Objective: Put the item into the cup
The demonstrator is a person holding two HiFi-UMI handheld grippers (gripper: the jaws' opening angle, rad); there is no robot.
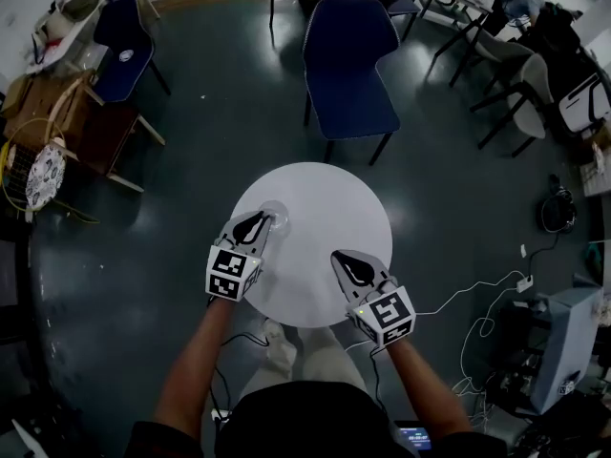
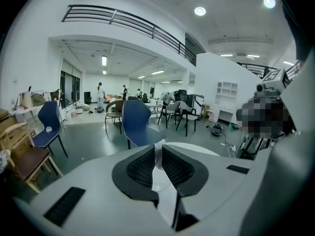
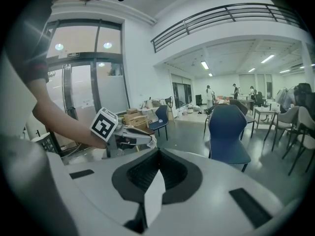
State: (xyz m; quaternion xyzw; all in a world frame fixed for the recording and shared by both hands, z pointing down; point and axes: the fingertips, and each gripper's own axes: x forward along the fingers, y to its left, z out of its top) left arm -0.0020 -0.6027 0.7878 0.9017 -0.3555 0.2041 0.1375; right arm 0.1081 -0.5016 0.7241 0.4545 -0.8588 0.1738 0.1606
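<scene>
In the head view a round white table stands below me. My left gripper is over its left part, shut on the wall of a clear plastic cup. In the left gripper view the thin clear cup wall runs upright between the black ribbed pads of that gripper. My right gripper hovers over the table's near right part. Its jaws meet at the tip, and no item shows between them in the right gripper view. That view also shows the left gripper off to the left.
A blue chair stands just beyond the table. More chairs and a wooden seat are at the left. White cables and equipment lie on the dark floor at the right. The person's legs are under the near edge.
</scene>
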